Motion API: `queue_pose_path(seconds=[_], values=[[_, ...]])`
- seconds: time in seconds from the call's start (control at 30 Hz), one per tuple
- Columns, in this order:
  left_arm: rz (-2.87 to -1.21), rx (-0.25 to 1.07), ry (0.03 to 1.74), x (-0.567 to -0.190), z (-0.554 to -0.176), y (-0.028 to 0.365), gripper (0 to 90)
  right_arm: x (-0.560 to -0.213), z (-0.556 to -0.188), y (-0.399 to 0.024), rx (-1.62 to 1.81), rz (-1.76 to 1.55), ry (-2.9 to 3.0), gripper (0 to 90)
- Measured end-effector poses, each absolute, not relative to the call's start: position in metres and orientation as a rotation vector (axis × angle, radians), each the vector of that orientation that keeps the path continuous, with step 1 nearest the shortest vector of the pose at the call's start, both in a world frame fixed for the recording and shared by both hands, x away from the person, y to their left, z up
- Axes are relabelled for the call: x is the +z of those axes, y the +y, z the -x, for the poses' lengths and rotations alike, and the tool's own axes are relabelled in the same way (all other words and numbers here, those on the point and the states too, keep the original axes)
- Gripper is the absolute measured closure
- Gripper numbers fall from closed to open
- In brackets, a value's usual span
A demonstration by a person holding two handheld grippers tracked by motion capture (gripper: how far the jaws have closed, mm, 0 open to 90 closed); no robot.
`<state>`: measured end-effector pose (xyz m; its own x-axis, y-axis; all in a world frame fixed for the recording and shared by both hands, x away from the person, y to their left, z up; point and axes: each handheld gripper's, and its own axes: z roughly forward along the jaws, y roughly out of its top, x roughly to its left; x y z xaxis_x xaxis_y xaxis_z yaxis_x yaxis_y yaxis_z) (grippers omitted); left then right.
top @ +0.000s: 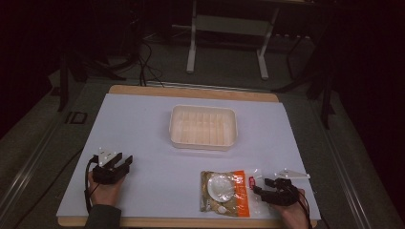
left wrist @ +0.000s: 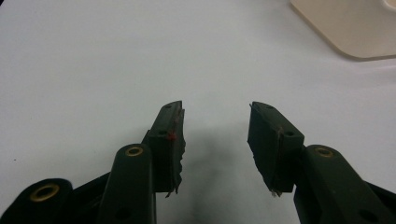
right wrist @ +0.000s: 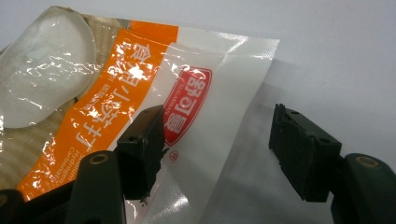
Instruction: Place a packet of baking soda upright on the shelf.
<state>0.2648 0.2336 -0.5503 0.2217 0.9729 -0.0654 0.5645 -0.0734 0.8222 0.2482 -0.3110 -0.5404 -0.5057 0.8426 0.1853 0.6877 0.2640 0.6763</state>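
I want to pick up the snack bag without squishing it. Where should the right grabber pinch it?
Probably the flat clear-and-white sealed end of the snack bag, nearest the right gripper. That end lies thin and empty, while the food bulges at the far end. Come in from the bag's right side, low along the table, with the open jaws either side of the edge.

Clear plastic food packet [top: 225, 192] with orange band and red logo, pale round contents inside, lying flat, its clear sealed edge between the spread jaws of the right gripper [top: 261, 187], left jaw over it
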Motion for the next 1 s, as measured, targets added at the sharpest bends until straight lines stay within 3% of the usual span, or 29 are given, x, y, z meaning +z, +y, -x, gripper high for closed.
queue_pose_path(seconds=[0.37, 0.83, 1.0], values=[[-1.742, 0.683, 1.436, -0.5503, -0.2648, 0.2336, 55.1, -0.5407, -0.2479, -0.307, 1.088, -1.418, 2.343, 36.0], [-1.743, 0.686, 1.436, -0.5502, -0.2647, 0.2335, 54.7, -0.5405, -0.2482, -0.3046, 1.168, -1.441, 2.392, 45.5], [-1.744, 0.686, 1.437, -0.5503, -0.2648, 0.2334, 54.6, -0.5384, -0.248, -0.3032, 1.194, -1.444, 2.422, 55.0]])
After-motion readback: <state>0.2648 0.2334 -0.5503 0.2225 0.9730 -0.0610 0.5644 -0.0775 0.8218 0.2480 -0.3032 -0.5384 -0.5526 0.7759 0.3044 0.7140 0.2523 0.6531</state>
